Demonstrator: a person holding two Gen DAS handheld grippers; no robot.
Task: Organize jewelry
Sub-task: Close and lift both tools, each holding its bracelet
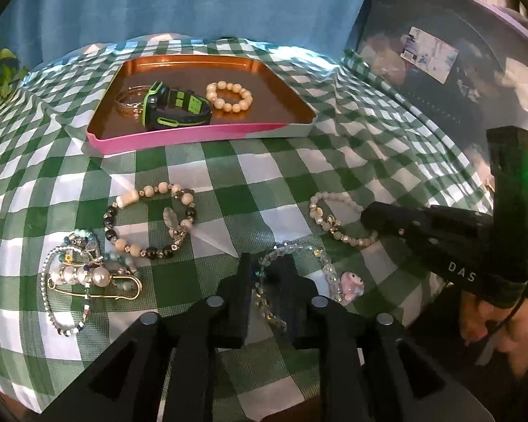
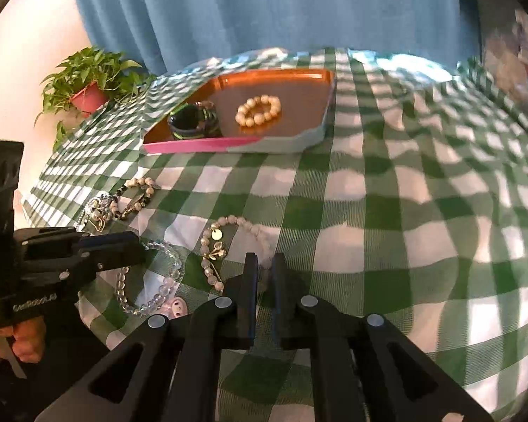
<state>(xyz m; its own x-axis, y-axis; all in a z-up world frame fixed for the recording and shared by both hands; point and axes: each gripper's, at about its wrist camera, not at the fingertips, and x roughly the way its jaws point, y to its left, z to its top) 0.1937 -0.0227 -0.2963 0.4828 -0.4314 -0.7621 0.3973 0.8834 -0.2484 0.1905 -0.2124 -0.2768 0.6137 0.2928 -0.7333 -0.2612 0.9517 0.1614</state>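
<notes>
A copper tray with a pink rim at the back holds a green-black watch, a thin bangle and a cream bead bracelet. My left gripper is shut on a clear crystal bracelet with a pink charm lying on the cloth. My right gripper is shut on a pale pink bead bracelet with gold charms. A black-and-cream bead bracelet lies further left.
A tangle of pearl, blue bead and rhinestone pieces with a gold pin lies at the left. A green checked cloth covers the table. A potted plant stands at the far left, a blue curtain behind.
</notes>
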